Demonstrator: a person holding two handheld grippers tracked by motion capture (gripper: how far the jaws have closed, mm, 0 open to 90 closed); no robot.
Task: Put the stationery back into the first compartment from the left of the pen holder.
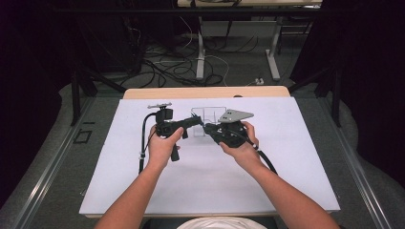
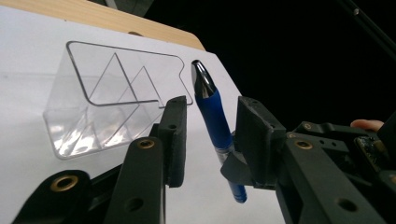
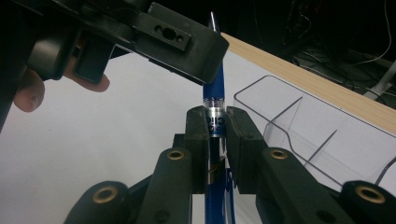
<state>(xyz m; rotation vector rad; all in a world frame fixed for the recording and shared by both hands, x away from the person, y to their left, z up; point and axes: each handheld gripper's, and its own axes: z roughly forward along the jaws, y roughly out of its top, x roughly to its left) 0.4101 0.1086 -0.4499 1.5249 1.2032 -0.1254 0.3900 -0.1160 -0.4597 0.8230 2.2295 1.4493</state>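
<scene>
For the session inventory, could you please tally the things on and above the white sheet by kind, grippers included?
Blue pen: 1
Clear plastic divided organizer: 1
Handheld grippers: 2 (left gripper, right gripper)
Total: 4

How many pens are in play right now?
1. The blue pen is off the table, clamped in the right gripper, with its upper barrel between the left gripper's open jaws, beside the clear organizer.

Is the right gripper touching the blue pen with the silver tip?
Touching. In the right gripper view, the right gripper has both jaws pressed against the blue pen at its silver band.
</scene>
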